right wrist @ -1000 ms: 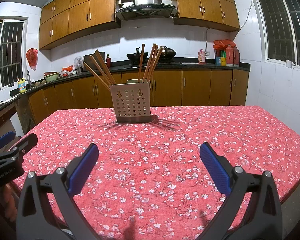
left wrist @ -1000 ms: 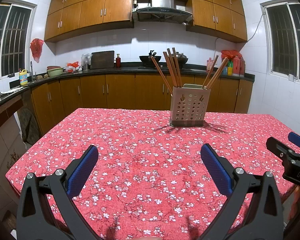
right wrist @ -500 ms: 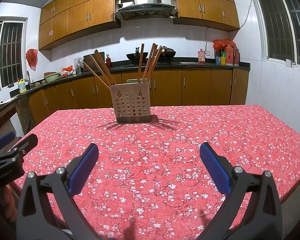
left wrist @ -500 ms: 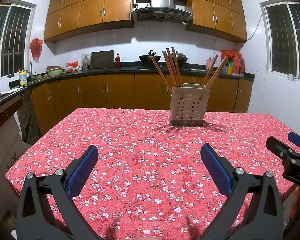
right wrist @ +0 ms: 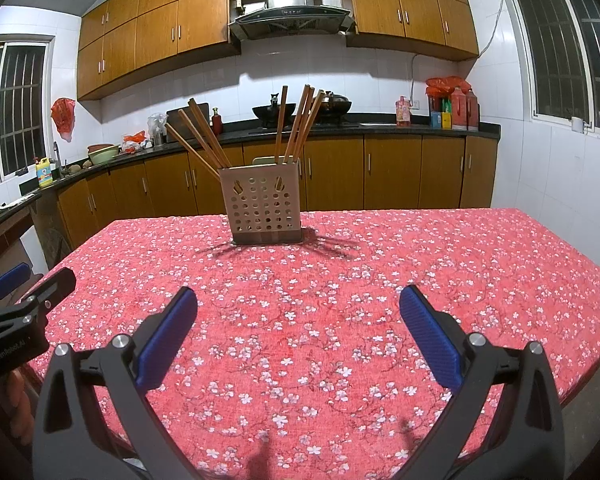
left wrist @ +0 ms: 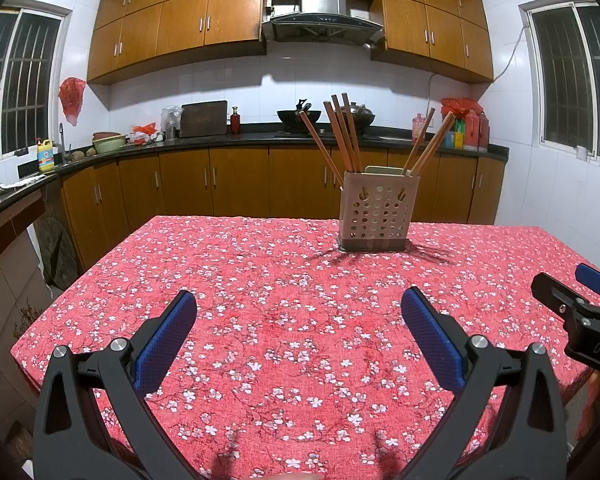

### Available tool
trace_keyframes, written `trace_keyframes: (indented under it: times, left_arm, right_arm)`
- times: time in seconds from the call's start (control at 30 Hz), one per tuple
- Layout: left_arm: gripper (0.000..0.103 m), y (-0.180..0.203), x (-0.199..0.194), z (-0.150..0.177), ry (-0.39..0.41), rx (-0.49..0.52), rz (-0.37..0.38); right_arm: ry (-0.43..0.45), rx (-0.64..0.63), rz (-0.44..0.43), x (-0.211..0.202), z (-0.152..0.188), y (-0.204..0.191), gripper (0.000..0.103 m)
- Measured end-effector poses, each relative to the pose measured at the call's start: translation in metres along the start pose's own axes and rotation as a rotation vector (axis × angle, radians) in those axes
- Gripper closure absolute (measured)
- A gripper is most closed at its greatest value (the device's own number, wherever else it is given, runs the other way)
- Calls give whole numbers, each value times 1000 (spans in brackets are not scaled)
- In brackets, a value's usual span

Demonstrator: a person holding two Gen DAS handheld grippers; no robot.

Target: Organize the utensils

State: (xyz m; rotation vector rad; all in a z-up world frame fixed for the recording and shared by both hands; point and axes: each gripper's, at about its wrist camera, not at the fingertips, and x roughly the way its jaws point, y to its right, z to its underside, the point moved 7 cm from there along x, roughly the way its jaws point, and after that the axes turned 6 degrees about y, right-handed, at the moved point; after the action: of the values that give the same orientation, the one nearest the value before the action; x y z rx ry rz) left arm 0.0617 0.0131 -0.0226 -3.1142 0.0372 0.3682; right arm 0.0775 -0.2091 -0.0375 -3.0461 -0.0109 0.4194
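Note:
A beige perforated utensil holder [left wrist: 376,216] stands upright at the far side of the table, also in the right wrist view [right wrist: 264,208]. Several brown wooden chopsticks [left wrist: 342,136] [right wrist: 300,120] stick out of it, leaning left and right. My left gripper [left wrist: 298,336] is open and empty, low over the near part of the table. My right gripper [right wrist: 298,332] is open and empty too, at the same distance from the holder. Each gripper shows at the edge of the other's view: the right one [left wrist: 580,312], the left one [right wrist: 16,312].
The table carries a red flowered cloth [left wrist: 284,280] [right wrist: 420,264]. Behind it runs a dark counter with brown cabinets [left wrist: 236,184], a wok [left wrist: 299,115], bottles [left wrist: 470,130] and a cutting board [left wrist: 203,118]. Table edges drop off left [left wrist: 40,320] and right [right wrist: 596,344].

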Motion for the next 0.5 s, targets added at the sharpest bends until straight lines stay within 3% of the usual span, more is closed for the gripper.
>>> trace_keyframes:
  times: [0.5]
  left_arm:
    - [2,-1,0,5,-7,-3,4]
  right_arm:
    - [-4,3,-3,0,2,1,4]
